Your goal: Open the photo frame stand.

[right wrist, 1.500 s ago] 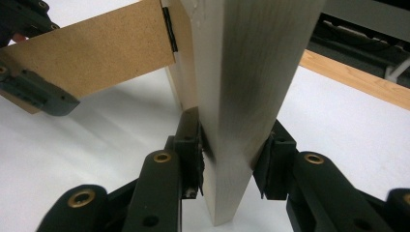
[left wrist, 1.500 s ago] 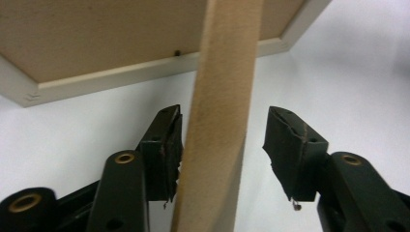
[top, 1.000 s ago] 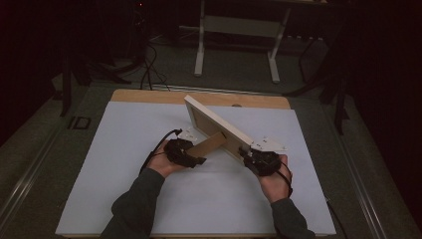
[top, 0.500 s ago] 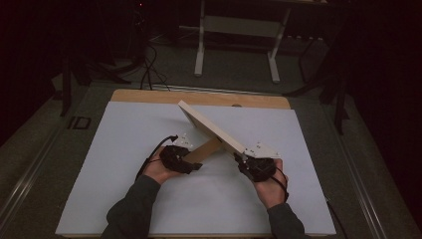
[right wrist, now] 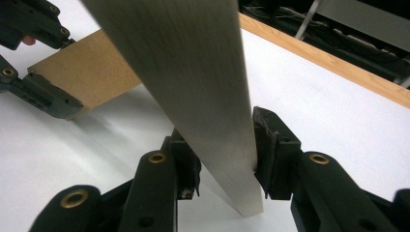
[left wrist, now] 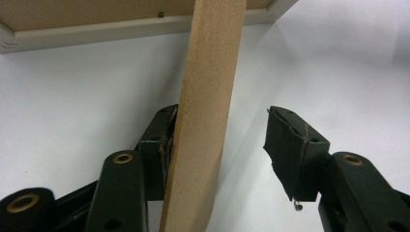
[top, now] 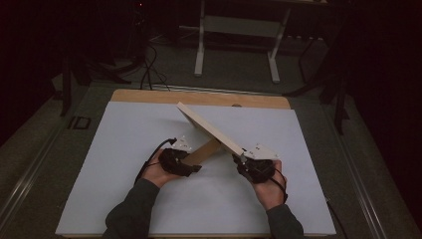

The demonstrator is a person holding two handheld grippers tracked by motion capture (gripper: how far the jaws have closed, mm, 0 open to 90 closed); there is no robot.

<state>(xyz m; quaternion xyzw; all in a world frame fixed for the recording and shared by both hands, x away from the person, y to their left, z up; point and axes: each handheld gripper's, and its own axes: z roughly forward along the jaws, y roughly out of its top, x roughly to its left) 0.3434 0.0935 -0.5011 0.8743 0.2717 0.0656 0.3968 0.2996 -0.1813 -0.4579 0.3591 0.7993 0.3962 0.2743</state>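
A pale wooden picture frame (top: 209, 127) stands tilted on its edge above the white mat, with its brown back strut (top: 204, 151) reaching down toward the left hand. My right gripper (top: 241, 159) is shut on the frame's near lower corner; in the right gripper view the frame's pale edge (right wrist: 193, 72) runs between both pads of the right gripper (right wrist: 225, 140). My left gripper (top: 196, 167) is open around the strut. In the left gripper view the strut (left wrist: 205, 111) leans on the left jaw of the left gripper (left wrist: 226, 128), and the right jaw stands apart from it.
A white mat (top: 124, 149) covers the tabletop, whose wooden far edge (top: 199, 98) shows behind the frame. Past the table stand a metal stand's legs (top: 239, 25) and cables (top: 149, 64) on a dark floor.
The frame's far corner has sunk slightly and swung a little to the left. My right gripper has shifted slightly left and nearer with it. The left hand has hardly moved.
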